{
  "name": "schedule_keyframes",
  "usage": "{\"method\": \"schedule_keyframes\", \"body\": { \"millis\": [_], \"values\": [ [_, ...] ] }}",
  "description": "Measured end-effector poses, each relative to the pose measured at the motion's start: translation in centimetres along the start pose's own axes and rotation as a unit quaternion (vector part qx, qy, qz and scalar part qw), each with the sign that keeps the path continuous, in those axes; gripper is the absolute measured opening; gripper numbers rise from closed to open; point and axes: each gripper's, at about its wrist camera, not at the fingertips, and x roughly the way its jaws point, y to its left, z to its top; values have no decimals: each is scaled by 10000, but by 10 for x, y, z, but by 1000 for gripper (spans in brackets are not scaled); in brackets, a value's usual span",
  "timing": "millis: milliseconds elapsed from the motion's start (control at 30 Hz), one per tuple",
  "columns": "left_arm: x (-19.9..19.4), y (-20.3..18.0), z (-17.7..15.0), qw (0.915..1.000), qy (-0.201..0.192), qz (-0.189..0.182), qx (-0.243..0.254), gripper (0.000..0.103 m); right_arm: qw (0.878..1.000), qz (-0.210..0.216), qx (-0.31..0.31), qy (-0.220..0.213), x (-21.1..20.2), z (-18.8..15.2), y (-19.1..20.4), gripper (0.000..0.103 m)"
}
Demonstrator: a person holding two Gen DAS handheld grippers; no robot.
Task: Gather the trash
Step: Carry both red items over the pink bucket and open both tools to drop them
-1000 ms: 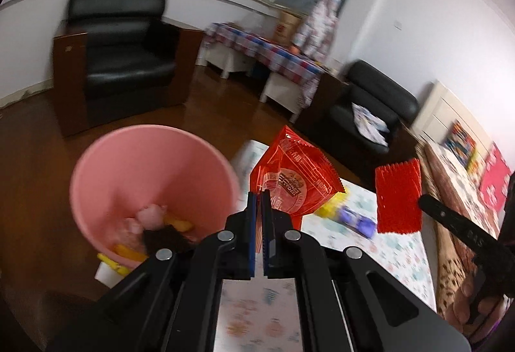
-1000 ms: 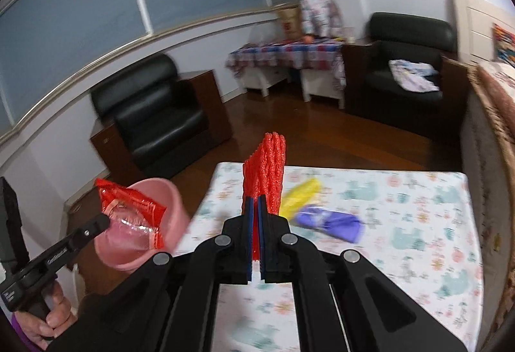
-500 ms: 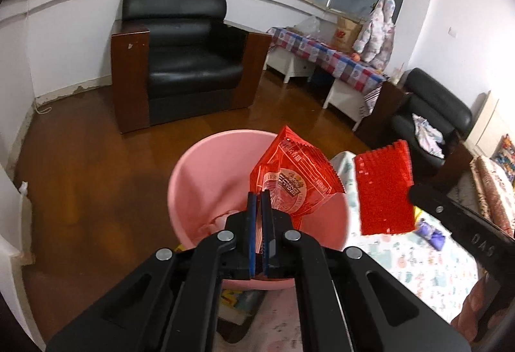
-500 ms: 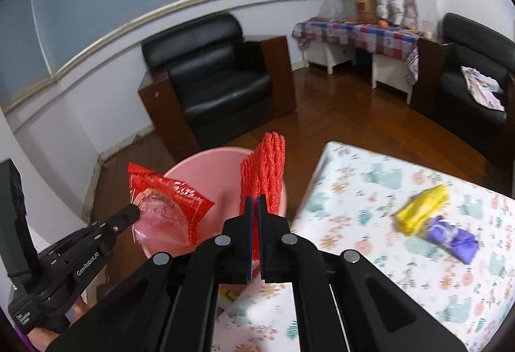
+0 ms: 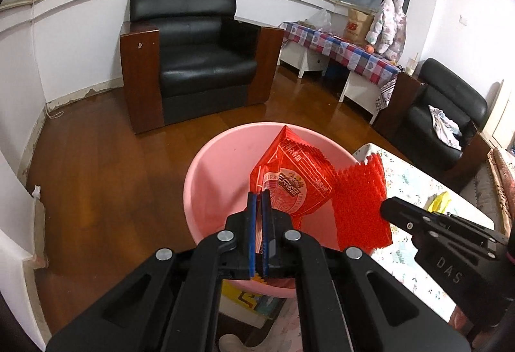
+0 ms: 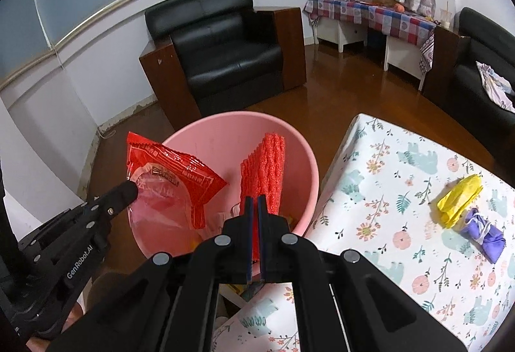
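My left gripper (image 5: 258, 195) is clamped on a red snack wrapper (image 5: 291, 180), and my right gripper (image 6: 256, 198) is pinched tight on a red foam net sleeve (image 6: 264, 173); I hold both over the mouth of the pink bin (image 6: 222, 126). Beside the bin, on the floral tablecloth (image 6: 386, 191), lie a yellow wrapper (image 6: 458, 200) and a purple wrapper (image 6: 482, 231), touching each other.

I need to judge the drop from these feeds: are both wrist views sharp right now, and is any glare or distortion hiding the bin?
Left wrist view: sharp, no motion blur; pink bin and snack wrapper crisp, fisheye bends the walls, floor sheen only. Right wrist view: equally sharp; red mesh and bin clear, dark vignette at the corners.
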Motion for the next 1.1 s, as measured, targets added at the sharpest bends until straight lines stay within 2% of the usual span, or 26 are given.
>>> {"method": "schedule_keyframes", "body": {
  "millis": [267, 433, 500, 567, 700, 800, 900, 933, 1100],
  "values": [
    [20, 3, -2, 9988, 380, -221, -225, 2, 9997, -117, 17, 205, 16, -2, -1, 3],
    [34, 4, -5, 9977, 580, -221, -280, 2, 9995, -163, 14, 275, 24, -1, -2, 3],
    [38, 4, -6, 9974, 633, -216, -286, 3, 9993, -159, 17, 349, 28, -2, -3, 8],
    [41, 4, -7, 9969, 693, -234, -277, 3, 9991, -149, 48, 399, 31, -4, -4, 19],
    [47, 4, -11, 9964, 759, -278, -271, 6, 9987, -145, 97, 474, 36, -6, -6, 22],
    [50, 4, -12, 9956, 805, -383, -290, 14, 9987, -123, 98, 481, 36, -8, -8, 25],
    [49, 4, -13, 9949, 776, -543, -343, 22, 9990, -188, 18, 396, 31, -9, -6, 33],
    [48, 4, -13, 9947, 753, -599, -364, 23, 9991, -223, -10, 367, 29, -9, -5, 37],
    [47, 2, -14, 9941, 721, -712, -375, 24, 9988, -382, -207, 227, 19, -12, 2, 38]
  ]
}}
